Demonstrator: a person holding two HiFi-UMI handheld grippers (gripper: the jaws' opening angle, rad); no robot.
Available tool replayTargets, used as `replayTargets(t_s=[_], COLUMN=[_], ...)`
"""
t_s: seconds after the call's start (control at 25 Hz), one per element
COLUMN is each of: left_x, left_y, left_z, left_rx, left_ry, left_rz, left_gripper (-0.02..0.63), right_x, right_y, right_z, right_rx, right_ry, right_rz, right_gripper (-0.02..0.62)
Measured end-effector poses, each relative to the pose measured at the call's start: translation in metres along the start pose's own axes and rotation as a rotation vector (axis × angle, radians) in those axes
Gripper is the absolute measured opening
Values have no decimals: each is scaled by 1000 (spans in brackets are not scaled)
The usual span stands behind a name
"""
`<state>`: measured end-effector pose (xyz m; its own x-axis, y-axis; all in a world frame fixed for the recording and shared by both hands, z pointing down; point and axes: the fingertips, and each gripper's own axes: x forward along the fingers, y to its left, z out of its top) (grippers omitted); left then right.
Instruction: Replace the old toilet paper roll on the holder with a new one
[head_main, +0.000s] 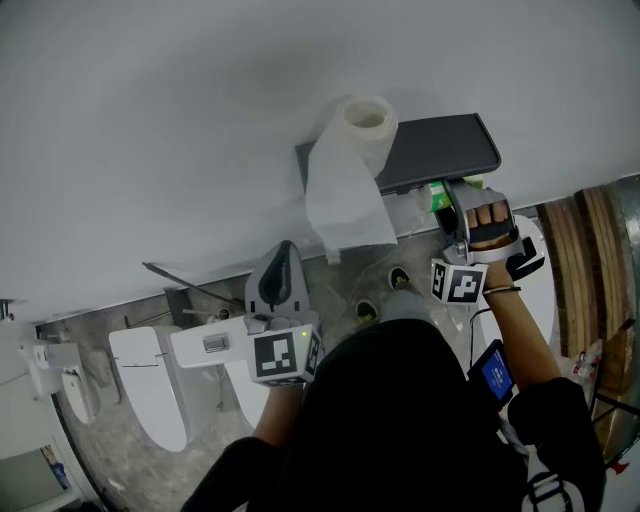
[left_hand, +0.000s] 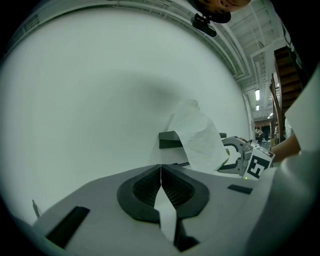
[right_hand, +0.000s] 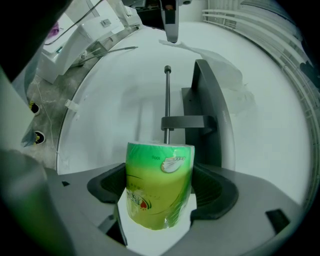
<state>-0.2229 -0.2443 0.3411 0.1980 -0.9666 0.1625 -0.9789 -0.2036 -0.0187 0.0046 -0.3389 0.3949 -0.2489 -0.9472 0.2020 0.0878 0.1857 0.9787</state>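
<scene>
A dark grey shelf juts flat from the pale wall. On its left end stands a white roll, upright, core hole facing up. A loose sheet from the roll drapes over the shelf's front edge and hangs below it. A thin metal rod runs under the shelf, joined to it by a dark bracket. Far beneath lies a mottled grey stone floor, where a white toilet stands against the wall, with a smaller white fixture just left of it.
</scene>
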Motion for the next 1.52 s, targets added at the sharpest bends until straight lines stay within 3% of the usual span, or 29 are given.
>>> replayTargets(t_s=[1.0, 1.28, 1.44, 1.52], left_x=[3, 5, 7, 7], left_y=[-2, -16, -24, -30], left_z=[-6, -1, 0, 1], left_rx=[-7, 9, 19, 23], left_ry=[11, -7, 1, 15], left_rz=[-18, -53, -66, -74], left_gripper=[23, 23, 23, 23], right_x=[1, -45, -81, -97], right_y=[8, 1, -28, -55], right_z=[28, 52, 74, 79], right_rx=[34, 94, 230, 309], right_ry=[-20, -160, -336, -394], right_rz=[95, 145, 212, 205], right_gripper=[390, 388, 388, 387])
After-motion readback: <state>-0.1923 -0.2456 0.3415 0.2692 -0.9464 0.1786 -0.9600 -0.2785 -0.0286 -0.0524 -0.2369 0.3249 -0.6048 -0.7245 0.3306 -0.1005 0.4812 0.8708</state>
